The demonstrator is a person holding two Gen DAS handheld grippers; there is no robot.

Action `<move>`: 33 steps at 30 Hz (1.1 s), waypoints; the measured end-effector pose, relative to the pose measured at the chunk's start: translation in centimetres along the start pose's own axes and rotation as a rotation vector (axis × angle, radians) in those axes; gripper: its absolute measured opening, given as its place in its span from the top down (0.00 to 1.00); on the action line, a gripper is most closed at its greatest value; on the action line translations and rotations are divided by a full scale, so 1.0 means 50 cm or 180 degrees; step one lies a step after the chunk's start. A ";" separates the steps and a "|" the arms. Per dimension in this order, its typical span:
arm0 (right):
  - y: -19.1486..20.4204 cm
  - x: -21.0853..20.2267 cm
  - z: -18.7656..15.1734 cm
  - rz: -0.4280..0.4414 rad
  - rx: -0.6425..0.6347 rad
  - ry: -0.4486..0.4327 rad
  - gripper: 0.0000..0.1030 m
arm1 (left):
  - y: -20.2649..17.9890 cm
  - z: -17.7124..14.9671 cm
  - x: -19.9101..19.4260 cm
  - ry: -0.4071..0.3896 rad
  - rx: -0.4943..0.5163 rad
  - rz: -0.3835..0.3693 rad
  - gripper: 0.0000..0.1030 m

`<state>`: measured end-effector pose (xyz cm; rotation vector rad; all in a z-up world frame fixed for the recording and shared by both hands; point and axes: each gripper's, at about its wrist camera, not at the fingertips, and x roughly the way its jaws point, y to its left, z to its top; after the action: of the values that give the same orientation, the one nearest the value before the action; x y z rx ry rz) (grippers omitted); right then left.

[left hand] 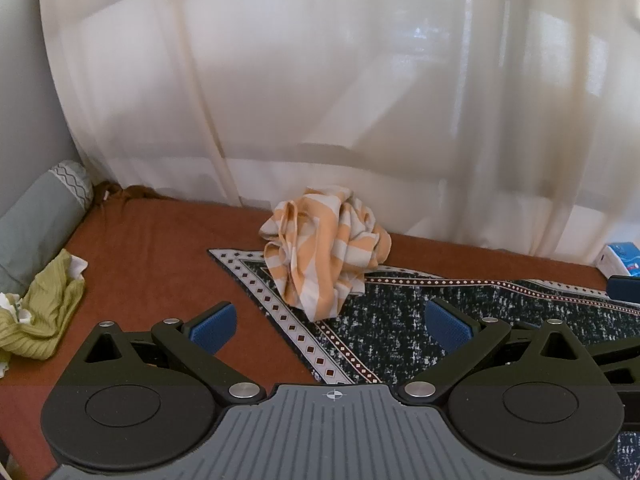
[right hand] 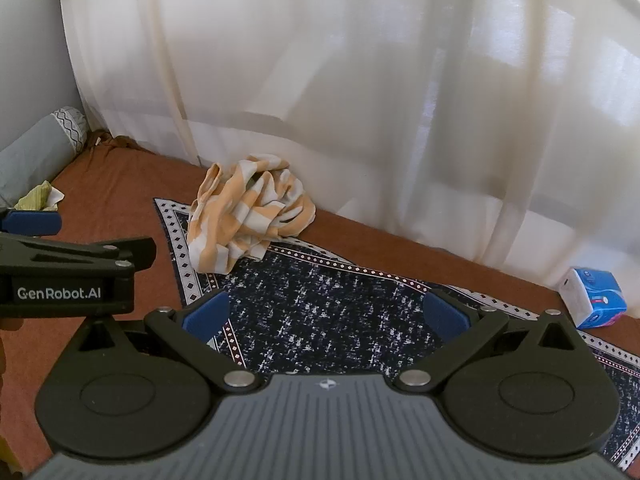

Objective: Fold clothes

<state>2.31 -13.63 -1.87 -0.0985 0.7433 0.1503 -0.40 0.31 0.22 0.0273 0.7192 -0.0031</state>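
Orange-striped garment: crumpled orange-and-white striped garment (left hand: 326,246) (right hand: 250,210), heaped on far corner of patterned rug, just in front of curtain; unfolded, nothing touching it.
Rug: dark speckled rug (left hand: 384,332) (right hand: 320,312) with white diamond-pattern border, lies flat on rust-brown bed cover (left hand: 152,248) (right hand: 120,184).
Left gripper: left gripper (left hand: 328,322) jaws spread wide, blue pads (left hand: 212,326) apart, nothing between them; hovers above near edge of rug, pointed toward striped garment, well short of it. In right wrist view its body shows from the side at left edge, "GenRobot.AI" label visible (right hand: 60,292).
Right gripper: right gripper (right hand: 326,316) jaws spread wide, empty; hovers over rug, garment ahead and to the left. One blue pad tip shows at right edge of left wrist view.
Green garment: ribbed olive-green garment (left hand: 48,308) (right hand: 38,196), crumpled with white cloth, on bed cover at left, well apart from rug.
Bolster: grey-green bolster pillow (left hand: 36,220) (right hand: 36,144) with wavy-pattern end, along left wall.
Curtain: sheer white curtain (left hand: 340,100) (right hand: 360,100) across back, lit from behind.
Tissue pack: blue-and-white tissue pack (right hand: 596,298) (left hand: 622,258) on bed cover at right, beside rug edge.
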 end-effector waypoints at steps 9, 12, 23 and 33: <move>-0.001 0.002 0.000 0.0009 -0.0002 0.0010 0.00 | 0.001 0.001 0.001 0.0004 0.0001 -0.0013 0.00; -0.001 0.003 0.000 0.0008 0.0002 0.0016 0.00 | 0.001 0.000 0.001 0.0005 -0.0002 -0.0014 0.00; -0.002 0.014 0.000 0.0010 0.0009 0.0058 0.00 | 0.006 0.003 0.018 0.0064 -0.0005 -0.0032 0.00; 0.005 0.086 0.017 0.0036 -0.0027 0.0240 0.00 | 0.043 0.010 0.112 0.0262 -0.0021 -0.0011 0.00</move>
<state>5.98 -12.84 -4.19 -0.1085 0.8187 0.1612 4.19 2.47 -3.05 0.0201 0.8016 -0.0030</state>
